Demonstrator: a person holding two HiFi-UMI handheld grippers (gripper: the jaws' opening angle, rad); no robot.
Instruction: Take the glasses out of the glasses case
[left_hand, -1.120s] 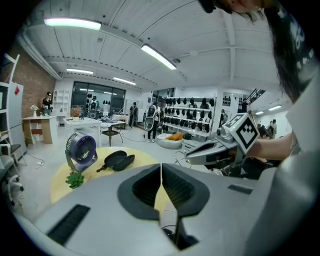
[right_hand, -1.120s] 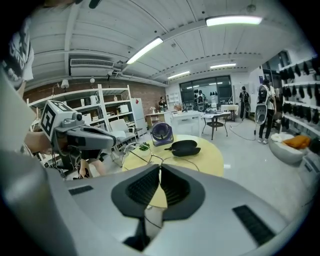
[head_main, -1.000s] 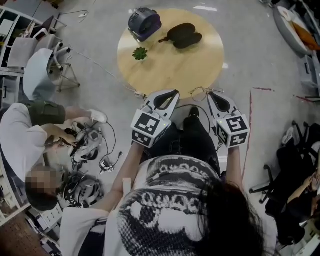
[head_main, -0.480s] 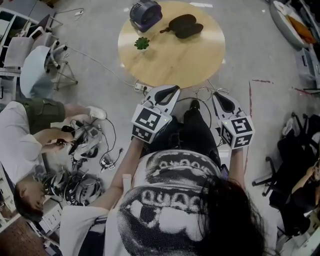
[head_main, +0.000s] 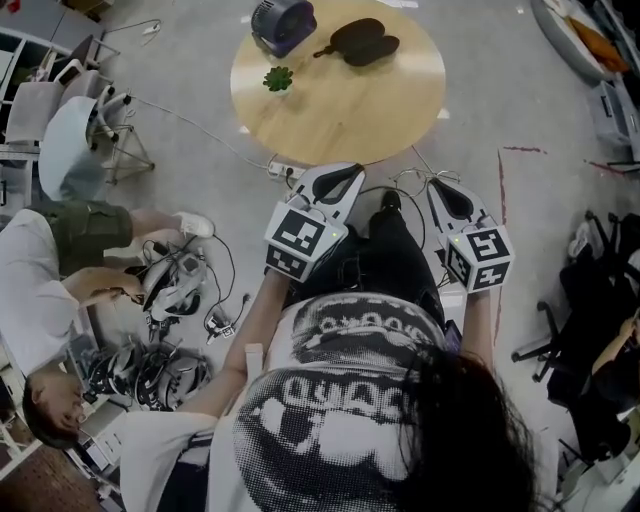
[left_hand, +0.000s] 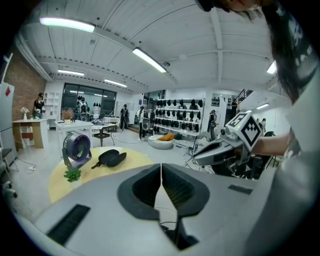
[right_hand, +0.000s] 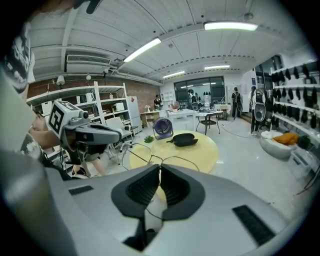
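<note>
My right gripper (head_main: 432, 186) is shut on the thin wire-framed glasses (head_main: 412, 181). In the right gripper view the glasses (right_hand: 161, 161) stick out ahead of the closed jaws (right_hand: 160, 169), lenses forward. The black glasses case (head_main: 360, 42) lies open on the far side of the round wooden table (head_main: 400, 95), and it also shows in the left gripper view (left_hand: 111, 158). My left gripper (head_main: 352, 171) is shut with nothing in it, held level beside the right one. Both grippers hang over the floor, short of the table's near edge.
A small purple fan (head_main: 280, 22) and a little green plant (head_main: 278, 78) stand on the table's left part. Cables and a power strip (head_main: 282, 170) lie on the floor by the table. A person (head_main: 60, 270) crouches over gear at the left, near a chair (head_main: 75, 130).
Both grippers have drawn back from the table toward my body. The glasses came along in the right gripper, from over the table's edge to over the floor.
</note>
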